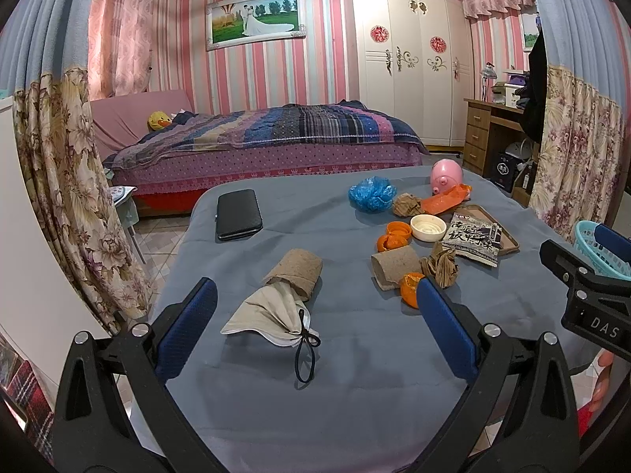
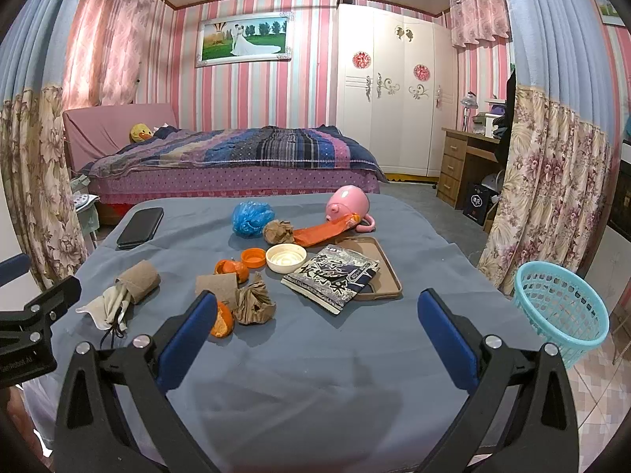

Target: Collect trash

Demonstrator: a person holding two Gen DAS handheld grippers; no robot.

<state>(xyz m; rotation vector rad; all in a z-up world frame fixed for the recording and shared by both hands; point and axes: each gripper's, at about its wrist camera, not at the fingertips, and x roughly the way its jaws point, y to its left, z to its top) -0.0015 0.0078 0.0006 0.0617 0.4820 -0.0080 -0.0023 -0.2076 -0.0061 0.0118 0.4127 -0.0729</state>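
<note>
Trash lies on the blue-grey table cloth [image 1: 355, 374]. A beige face mask [image 1: 272, 315] leans on a cardboard roll [image 1: 295, 272], between the fingers of my open left gripper [image 1: 315, 285]. Further right are a second roll [image 1: 396, 266], orange peel [image 1: 410, 289], crumpled brown paper [image 1: 443, 266], a black snack packet [image 2: 331, 278], a white lid [image 2: 286, 258], an orange cap [image 2: 252, 257], a blue plastic bag [image 2: 252, 218] and an orange wrapper [image 2: 323, 232]. My right gripper [image 2: 317, 296] hovers open and holds nothing, near the table's front edge. A teal basket [image 2: 560, 311] stands off the table's right side.
A black phone case [image 1: 238, 215] lies at the table's far left. A pink pig mug [image 2: 349, 205] lies at the back, and a brown tray [image 2: 388, 276] sits under the packet. Beyond are a bed [image 2: 236, 157], floral curtains [image 2: 552, 197] on both sides and a wooden desk [image 2: 461, 165].
</note>
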